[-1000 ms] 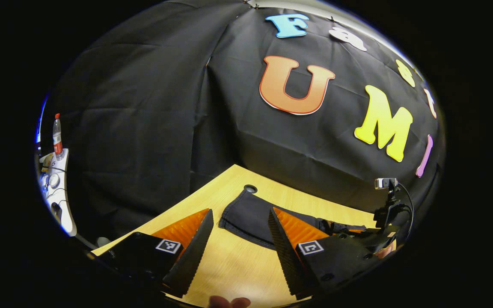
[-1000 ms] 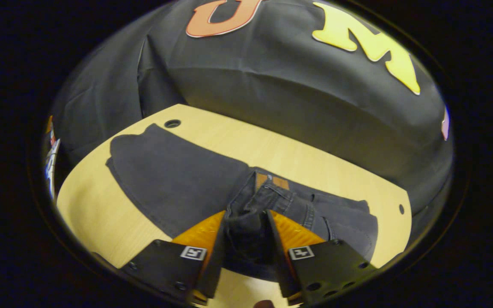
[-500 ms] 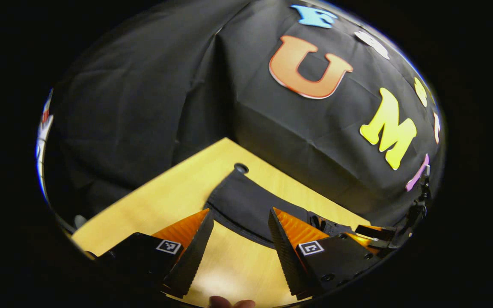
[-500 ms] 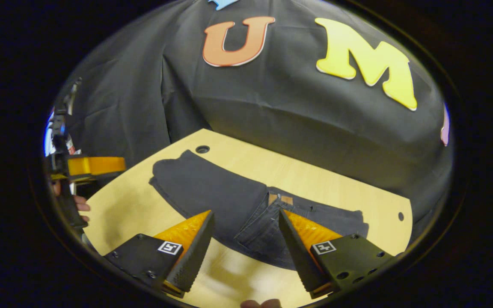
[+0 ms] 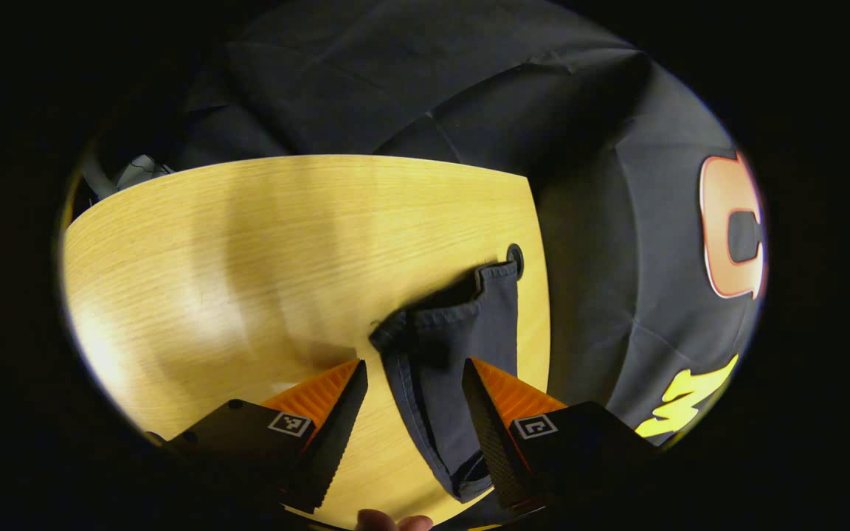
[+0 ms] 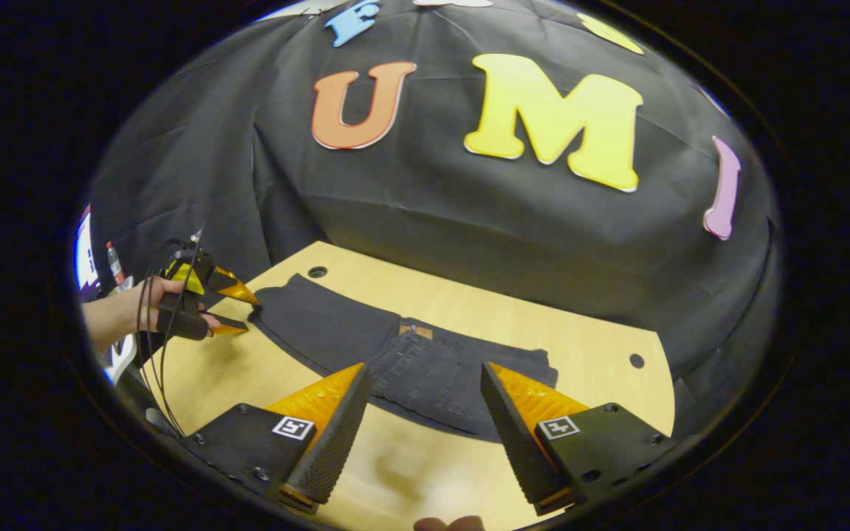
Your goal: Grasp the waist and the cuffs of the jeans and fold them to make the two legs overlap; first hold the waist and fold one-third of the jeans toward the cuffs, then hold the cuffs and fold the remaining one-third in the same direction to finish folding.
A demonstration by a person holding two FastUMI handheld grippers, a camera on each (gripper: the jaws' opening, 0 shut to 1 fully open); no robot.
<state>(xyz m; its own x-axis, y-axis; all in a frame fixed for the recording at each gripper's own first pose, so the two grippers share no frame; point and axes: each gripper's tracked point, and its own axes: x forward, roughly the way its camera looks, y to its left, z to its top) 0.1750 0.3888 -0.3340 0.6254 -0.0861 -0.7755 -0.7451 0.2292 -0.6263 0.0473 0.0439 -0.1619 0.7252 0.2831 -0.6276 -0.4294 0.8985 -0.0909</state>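
Where the pale wood-grain table point(image 6: 469, 295) fills the lower centre of the right gripper view, the dark denim jeans point(image 6: 366, 346) lie flat, waist folded over the legs. At lower centre the right gripper point(image 6: 425, 428) hangs with its ridged orange fingers apart, gripping nothing. In the left gripper view, the left gripper point(image 5: 414, 428) stands spread around the stitched cuffs point(image 5: 454, 324), not touching them.
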